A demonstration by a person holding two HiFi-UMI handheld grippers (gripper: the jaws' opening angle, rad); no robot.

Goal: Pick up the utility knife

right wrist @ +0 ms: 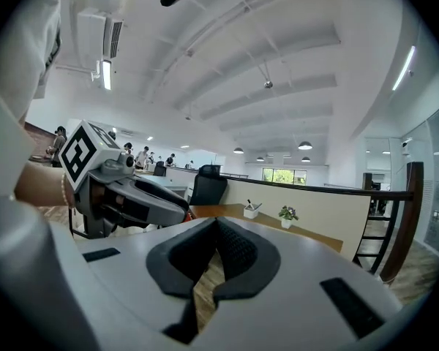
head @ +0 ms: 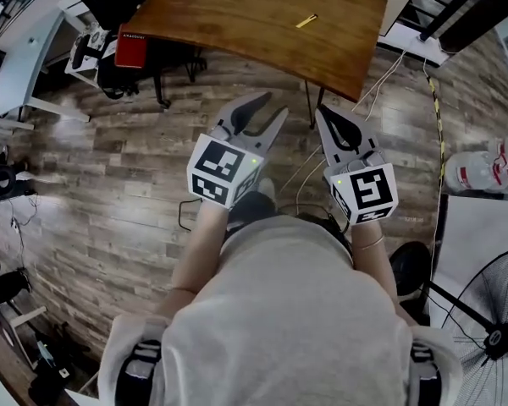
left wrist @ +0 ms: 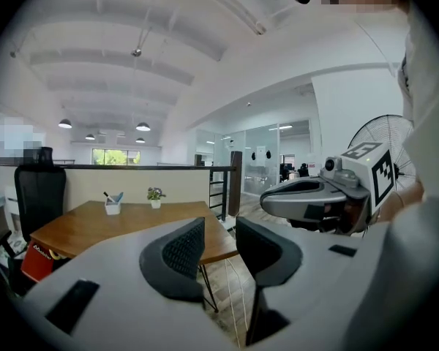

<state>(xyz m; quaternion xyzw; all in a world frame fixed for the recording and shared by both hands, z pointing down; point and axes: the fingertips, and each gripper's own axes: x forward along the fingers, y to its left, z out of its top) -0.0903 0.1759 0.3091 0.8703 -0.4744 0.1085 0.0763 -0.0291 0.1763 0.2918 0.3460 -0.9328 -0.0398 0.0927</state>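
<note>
Floor (head: 135, 167) between me and the worktop (head: 237, 15) is open. Left gripper (head: 277, 102) and right gripper (head: 322, 112) have a straight run to its near edge. Low obstacles only: hairpin leg (head: 308, 104), loose cables (head: 386, 74). Worktop surface is mostly bare; pen cup (left wrist: 113, 205) and small plant (left wrist: 155, 194) sit at the far edge. Left end is crowded: red box (head: 131, 47), office chair (left wrist: 39, 196). Right side: stair rail (left wrist: 234, 181), standing fan (head: 491, 337).
</note>
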